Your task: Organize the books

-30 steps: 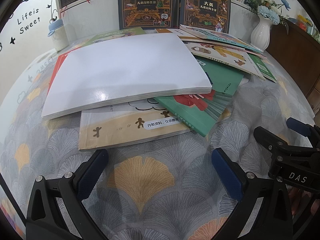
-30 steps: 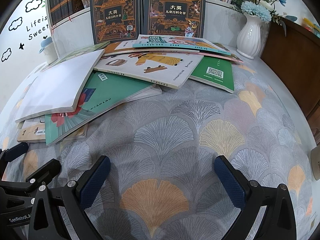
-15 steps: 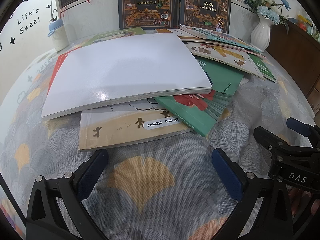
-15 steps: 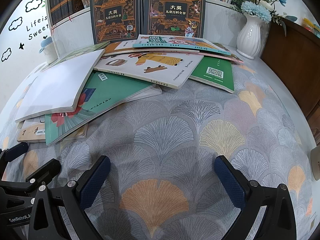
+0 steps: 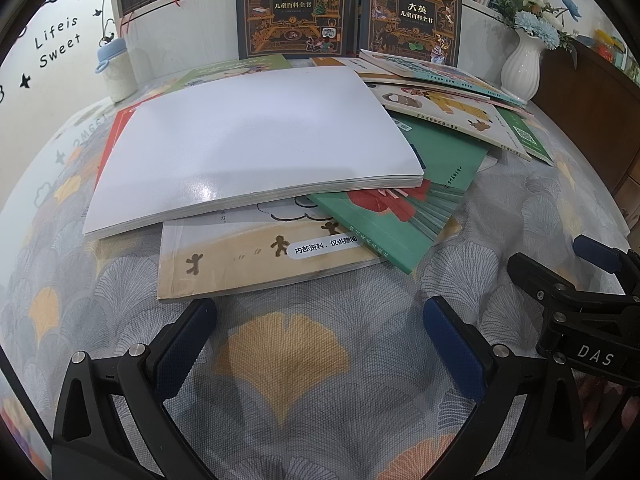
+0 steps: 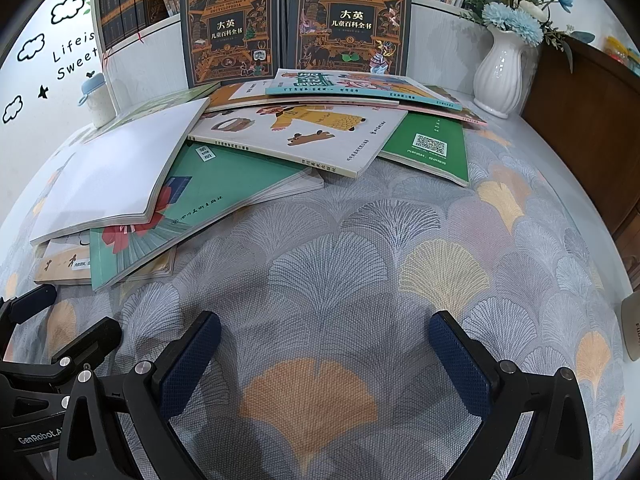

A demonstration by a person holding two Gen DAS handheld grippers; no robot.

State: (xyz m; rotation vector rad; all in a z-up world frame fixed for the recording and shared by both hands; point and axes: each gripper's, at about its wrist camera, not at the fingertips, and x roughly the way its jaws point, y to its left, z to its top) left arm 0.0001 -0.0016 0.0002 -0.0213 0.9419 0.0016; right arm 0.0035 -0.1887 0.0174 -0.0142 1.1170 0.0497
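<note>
Nothing has moved: both the left tool (image 5: 318,322) and right tool (image 6: 324,336) still hover spread and empty before the untouched sprawl of thin paperback books (image 6: 248,152) on the counter (image 6: 360,240).

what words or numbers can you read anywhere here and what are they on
"Lifeis Sweet": wall decal
"THE YOUNG CHILDREN'S ENCYCLOPEDIA", "大英 儿童百科全书", "7": left standing encyclopedia
Same title, "8": right standing encyclopedia
"内部资料, 仅供赠阅": tan book
"DAS": right hand-held gripper
"GenRobot.A", cut off: left hand-held gripper
QR code, spine lettering on the flat books and the shelf spines: too small to read.
</note>
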